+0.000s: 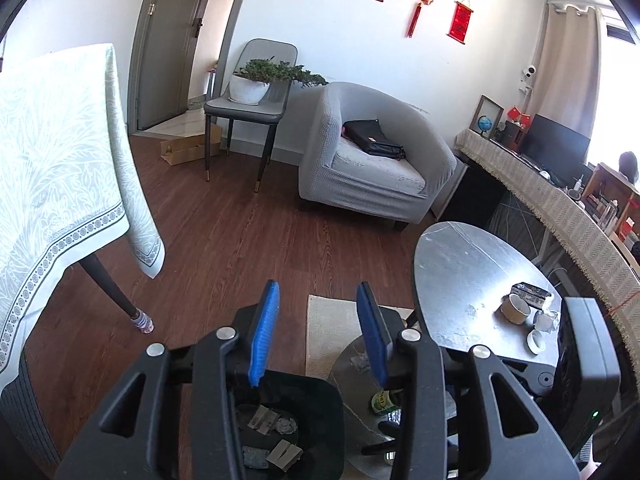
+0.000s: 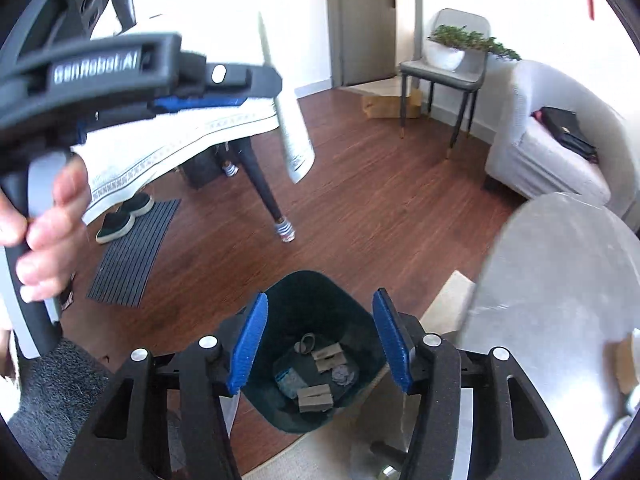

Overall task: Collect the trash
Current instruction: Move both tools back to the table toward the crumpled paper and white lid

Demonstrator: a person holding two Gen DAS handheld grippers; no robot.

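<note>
Both my fingers are released and hold nothing. Right fingers (image 2: 320, 340) hang above the bin (image 2: 316, 360). The remaining trash, a cup (image 1: 515, 309) and scraps, lies on the bench (image 1: 460, 264) right of the bin, nearer my right hand.

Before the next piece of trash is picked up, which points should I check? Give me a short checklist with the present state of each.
1. Right gripper empty, jaws apart: ok.
2. Left gripper empty, jaws apart: ok.
3. Trash bin upright, mouth clear, scraps inside: ok.
4. Trash still on the round table: yes, a paper cup, a tape roll and crumpled wrappers: ok.
5. Dark box behind the cup is trash: cannot tell.
</note>
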